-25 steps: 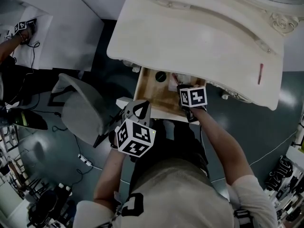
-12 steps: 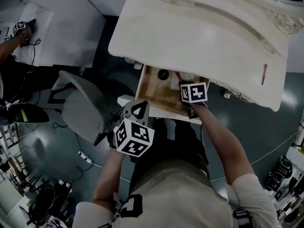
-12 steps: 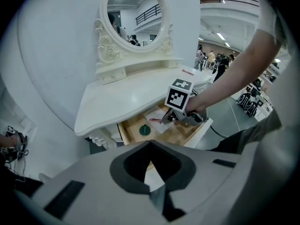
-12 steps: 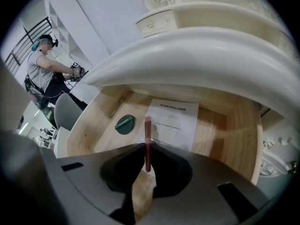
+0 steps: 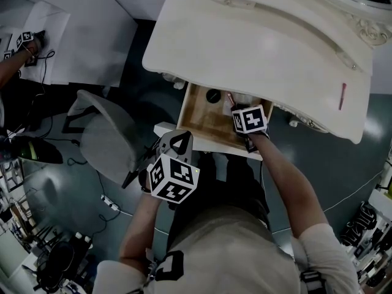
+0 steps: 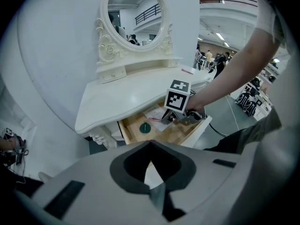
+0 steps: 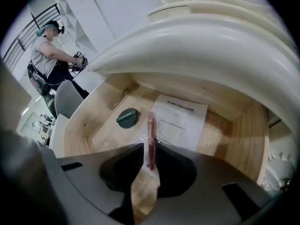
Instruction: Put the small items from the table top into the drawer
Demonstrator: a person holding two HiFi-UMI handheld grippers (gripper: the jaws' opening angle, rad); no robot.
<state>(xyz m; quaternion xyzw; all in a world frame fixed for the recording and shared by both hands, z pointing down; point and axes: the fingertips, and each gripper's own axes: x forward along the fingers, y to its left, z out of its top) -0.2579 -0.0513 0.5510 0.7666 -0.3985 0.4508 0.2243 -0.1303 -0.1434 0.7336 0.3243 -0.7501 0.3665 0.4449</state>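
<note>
**Item:** white dressing counter [image 5: 257, 48], with its drawer [image 5: 199, 116] pulled open under the front edge.

**Already in the drawer:**
- One dark green disc [image 7: 127, 117], lying flat toward the back left.
- One white printed sheet [image 7: 180, 123], lying flat just beside the disc.

**Being delivered:** one pink stick [image 7: 150, 130].
- The right gripper [image 7: 149, 156], lowered inside the drawer, grasped it by the near end.
- Its fingers had just slackened a shade, but the stick sat between them and had not been dropped.
- Its far end reached over the sheet's edge. I could not tell whether it touched the sheet.

**Outstanding:** one slim pink-red piece [image 5: 342, 95] lay alone near the counter's right end, well apart from the drawer. By my reckoning the job was well past halfway, with this stick to set down and that one piece to fetch.

**Left gripper** [image 6: 152, 184]: fingers clenched together on nothing, held back from the counter in front of the person.

**Not made out:**
- The drawer's near right corner lay under the right gripper and hand.
- The counter's far right end was cut off.
- A thin sliver [image 7: 119, 99] by the drawer's left wall was too slight to name.
</note>
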